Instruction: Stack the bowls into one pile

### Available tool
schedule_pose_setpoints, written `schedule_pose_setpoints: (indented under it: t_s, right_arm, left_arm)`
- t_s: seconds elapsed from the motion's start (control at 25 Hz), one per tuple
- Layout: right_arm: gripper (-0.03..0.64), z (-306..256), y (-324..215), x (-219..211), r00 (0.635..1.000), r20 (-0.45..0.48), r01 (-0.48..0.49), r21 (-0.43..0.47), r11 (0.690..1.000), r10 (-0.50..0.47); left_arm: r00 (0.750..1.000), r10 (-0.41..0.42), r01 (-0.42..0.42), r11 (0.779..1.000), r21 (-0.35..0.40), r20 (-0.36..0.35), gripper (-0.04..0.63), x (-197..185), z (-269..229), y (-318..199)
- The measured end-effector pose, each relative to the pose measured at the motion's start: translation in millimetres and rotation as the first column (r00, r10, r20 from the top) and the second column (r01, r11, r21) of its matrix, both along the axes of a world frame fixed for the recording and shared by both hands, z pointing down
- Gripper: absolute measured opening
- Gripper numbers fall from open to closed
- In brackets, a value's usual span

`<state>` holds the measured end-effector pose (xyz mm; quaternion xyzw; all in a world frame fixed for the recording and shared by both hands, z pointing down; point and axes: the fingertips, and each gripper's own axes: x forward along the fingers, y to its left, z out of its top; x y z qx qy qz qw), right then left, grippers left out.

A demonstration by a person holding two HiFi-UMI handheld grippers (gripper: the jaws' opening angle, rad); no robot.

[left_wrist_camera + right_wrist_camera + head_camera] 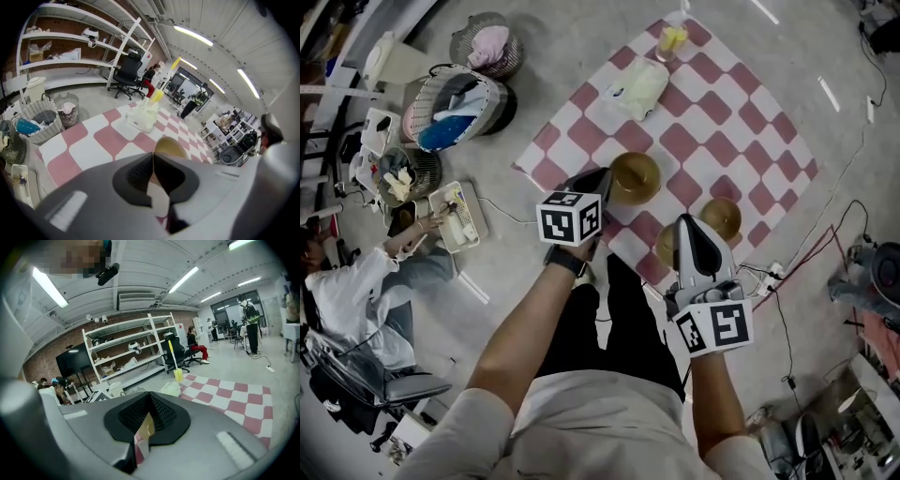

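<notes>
Three golden bowls sit on a red-and-white checked cloth [741, 112] on the floor. The largest bowl [635, 178] [169, 147] lies just beyond my left gripper [602, 183] [153, 159], which is shut with nothing in it. A smaller bowl [721, 217] stands at the right. The third bowl [666, 247] is partly hidden under my right gripper [686, 225] [149, 401], which is also shut and empty. In the right gripper view a sliver of a gold bowl [146, 427] shows through the gap below the jaws.
A pale bag [637, 89] and a yellow cup [672, 39] rest at the cloth's far end. Baskets [455, 108] and trays crowd the left, where a person [356, 281] sits. Cables and a power strip [769, 275] lie right of the cloth.
</notes>
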<state>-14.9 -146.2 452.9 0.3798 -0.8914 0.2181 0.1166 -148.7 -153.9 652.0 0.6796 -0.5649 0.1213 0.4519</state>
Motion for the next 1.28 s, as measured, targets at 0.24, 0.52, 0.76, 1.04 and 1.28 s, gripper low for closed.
schedule_pose_setpoints:
  t_s: [0.24,0.52,0.76,1.04,1.28]
  right_arm:
    - [0.009,-19,4,17,0.998,0.006,-0.058,0.032,0.998,0.057]
    - [0.009,-40,18,35,0.993,0.007,-0.115,0.063,0.991,0.115]
    - [0.009,-50,32,47,0.989,0.015,-0.149,0.081,0.986,0.148]
    - [0.009,-49,48,67,0.981,0.016,-0.193,0.083,0.978,0.193]
    - [0.009,-42,57,89,0.972,0.001,-0.235,0.071,0.970,0.235]
  left_arm:
    - [0.998,0.051,-0.050,0.998,0.027,-0.030,0.012,20,-28,13]
    - [0.989,0.133,-0.129,0.990,0.057,-0.067,0.012,53,-57,30]
    - [0.976,0.198,-0.192,0.979,0.065,-0.088,0.012,82,-67,46]
    - [0.957,0.270,-0.266,0.963,0.051,-0.108,0.012,116,-59,62]
    - [0.939,0.318,-0.318,0.948,0.026,-0.128,0.012,143,-43,72]
